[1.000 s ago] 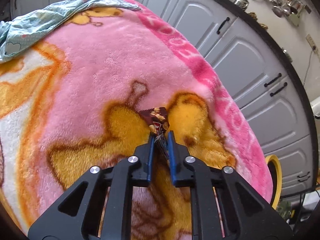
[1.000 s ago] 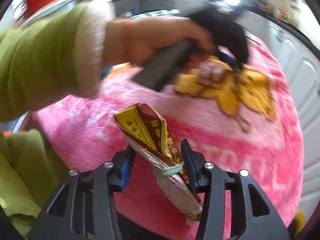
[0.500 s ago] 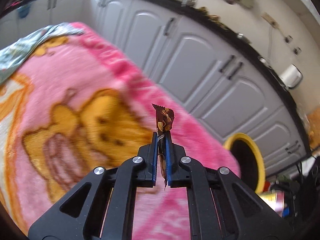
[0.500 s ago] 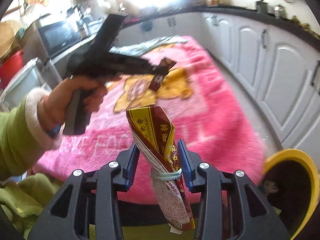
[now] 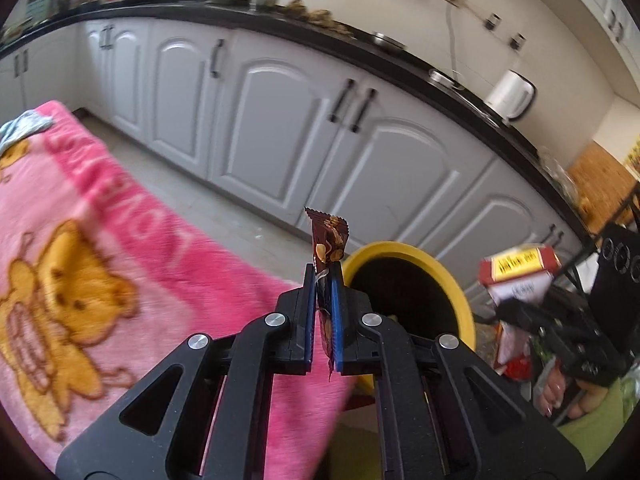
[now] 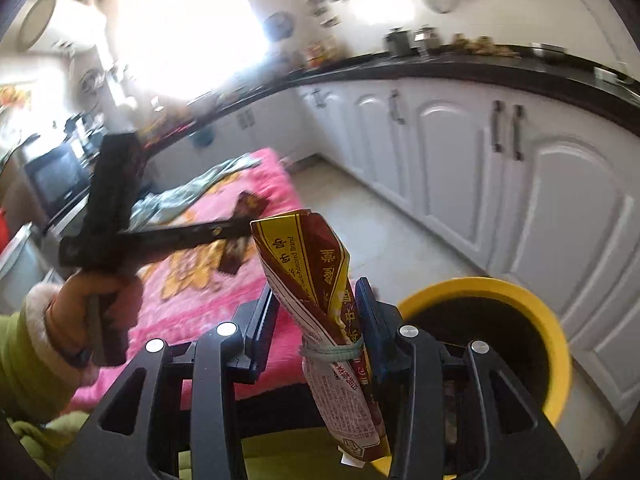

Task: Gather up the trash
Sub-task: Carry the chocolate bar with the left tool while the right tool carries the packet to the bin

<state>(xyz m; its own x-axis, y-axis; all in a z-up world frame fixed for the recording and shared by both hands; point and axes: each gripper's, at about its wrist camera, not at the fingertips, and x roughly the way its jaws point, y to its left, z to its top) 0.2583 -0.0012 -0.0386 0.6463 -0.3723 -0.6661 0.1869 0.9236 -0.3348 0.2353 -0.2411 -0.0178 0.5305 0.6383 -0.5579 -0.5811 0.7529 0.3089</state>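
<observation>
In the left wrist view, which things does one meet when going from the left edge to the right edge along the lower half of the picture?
pink blanket → brown candy wrapper held in the left gripper → yellow bin → red and yellow packet held by the right gripper
</observation>
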